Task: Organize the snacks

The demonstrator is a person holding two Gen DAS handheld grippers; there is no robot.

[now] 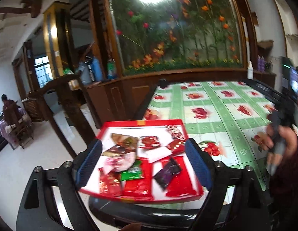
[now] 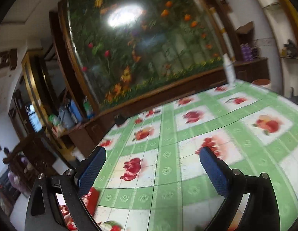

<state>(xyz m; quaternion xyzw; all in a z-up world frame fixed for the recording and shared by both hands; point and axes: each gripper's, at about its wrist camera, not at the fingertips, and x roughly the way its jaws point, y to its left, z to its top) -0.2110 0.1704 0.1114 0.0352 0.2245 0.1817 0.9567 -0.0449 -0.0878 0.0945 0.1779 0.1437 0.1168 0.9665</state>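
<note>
As far as visible, snack packets (image 1: 141, 163) all lie inside red tray (image 1: 141, 122) at near left tabletop (image 1: 222, 104) edge; no loose packet seen outside. Left gripper (image 1: 143, 165) and right gripper (image 2: 151, 173) both wide open, empty. Task looks almost finished.

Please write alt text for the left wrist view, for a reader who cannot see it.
The open left gripper frames a red tray of mixed snack packets at the edge of a table with a green fruit-print cloth. A hand shows at right.
</note>
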